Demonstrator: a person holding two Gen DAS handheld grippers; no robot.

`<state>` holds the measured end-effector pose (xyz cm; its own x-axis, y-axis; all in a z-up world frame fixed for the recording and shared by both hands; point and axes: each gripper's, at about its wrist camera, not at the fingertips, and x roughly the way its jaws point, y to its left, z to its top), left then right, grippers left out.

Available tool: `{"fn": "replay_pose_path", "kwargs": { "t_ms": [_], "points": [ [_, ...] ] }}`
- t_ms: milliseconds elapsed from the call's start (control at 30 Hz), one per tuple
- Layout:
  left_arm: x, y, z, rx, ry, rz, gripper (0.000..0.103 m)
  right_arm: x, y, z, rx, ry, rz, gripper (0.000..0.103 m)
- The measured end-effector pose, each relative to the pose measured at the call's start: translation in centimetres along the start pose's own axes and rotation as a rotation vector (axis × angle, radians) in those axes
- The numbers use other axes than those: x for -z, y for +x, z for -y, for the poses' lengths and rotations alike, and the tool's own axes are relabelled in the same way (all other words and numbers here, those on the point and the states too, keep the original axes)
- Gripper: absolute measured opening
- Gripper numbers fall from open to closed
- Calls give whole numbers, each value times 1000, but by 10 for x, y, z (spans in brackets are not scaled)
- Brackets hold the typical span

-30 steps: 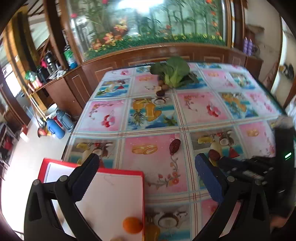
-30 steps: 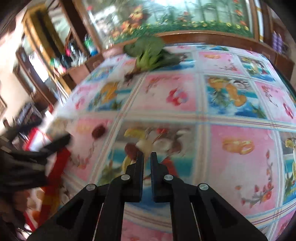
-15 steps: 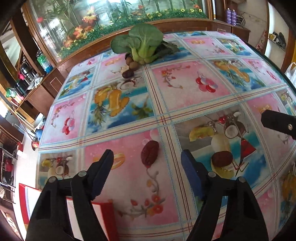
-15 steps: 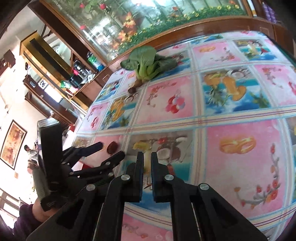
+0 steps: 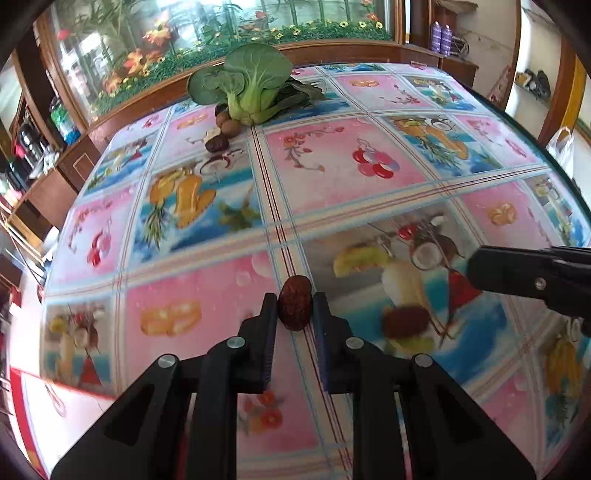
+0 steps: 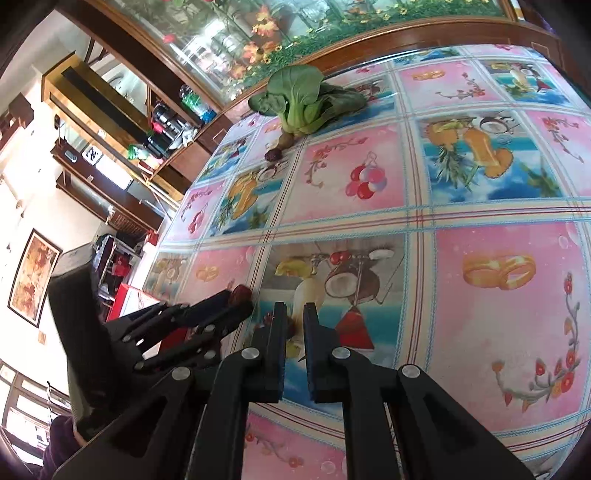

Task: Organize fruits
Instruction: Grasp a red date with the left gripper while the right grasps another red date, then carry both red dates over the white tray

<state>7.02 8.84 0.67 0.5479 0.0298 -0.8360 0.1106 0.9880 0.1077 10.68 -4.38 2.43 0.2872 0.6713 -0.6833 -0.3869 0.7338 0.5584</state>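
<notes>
My left gripper is shut on a dark red date that rests on the fruit-print tablecloth; the date also shows in the right wrist view, between the left fingers. A second dark red date lies to its right, blurred. My right gripper is shut and empty just above the cloth, and a little of the second date shows between its fingers. More small brown fruits lie at the far side by a bok choy.
A red-rimmed white board lies at the table's near left corner, and shows in the right wrist view. The right gripper's body reaches in from the right. A wooden cabinet with an aquarium backs the table.
The left gripper moved forward from over the board to the first date and closed its jaws on it. The right gripper stayed shut and lowered toward the second date.
</notes>
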Motion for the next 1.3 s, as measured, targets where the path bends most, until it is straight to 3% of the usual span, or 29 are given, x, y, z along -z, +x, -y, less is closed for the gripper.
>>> {"fn": "replay_pose_path", "kwargs": {
  "t_ms": [233, 433, 500, 533, 567, 700, 833, 900, 1167, 1300],
  "points": [
    [29, -19, -2, 16, -87, -22, 21, 6, 15, -8, -6, -43, -50, 8],
    [59, -40, 2, 14, -119, -51, 21, 8, 21, -16, 33, -83, -25, 9],
    [66, -45, 3, 32, -127, -57, 21, 7, 21, -17, 32, -87, -16, 17],
    [68, -46, 4, 38, -127, -58, 21, 7, 22, -17, 35, -86, -11, 30],
    [70, -48, 5, 40, -126, -60, 21, 7, 21, -18, 41, -86, -2, 36],
    [74, -53, 8, 21, -112, -50, 22, 5, 17, -21, 28, -97, 40, 36],
    [77, -61, 10, 21, -107, -19, 43, 6, 24, -24, 44, -111, 24, 36],
    [76, -63, 11, 12, -99, 0, 48, 7, 31, -25, 66, -126, 14, 36],
    [73, -52, 10, 27, -106, -17, 48, 13, 38, -37, 129, -210, 15, 33],
    [77, -49, 14, 38, -104, -21, 44, 18, 42, -47, 196, -280, 16, 26]
  ]
}}
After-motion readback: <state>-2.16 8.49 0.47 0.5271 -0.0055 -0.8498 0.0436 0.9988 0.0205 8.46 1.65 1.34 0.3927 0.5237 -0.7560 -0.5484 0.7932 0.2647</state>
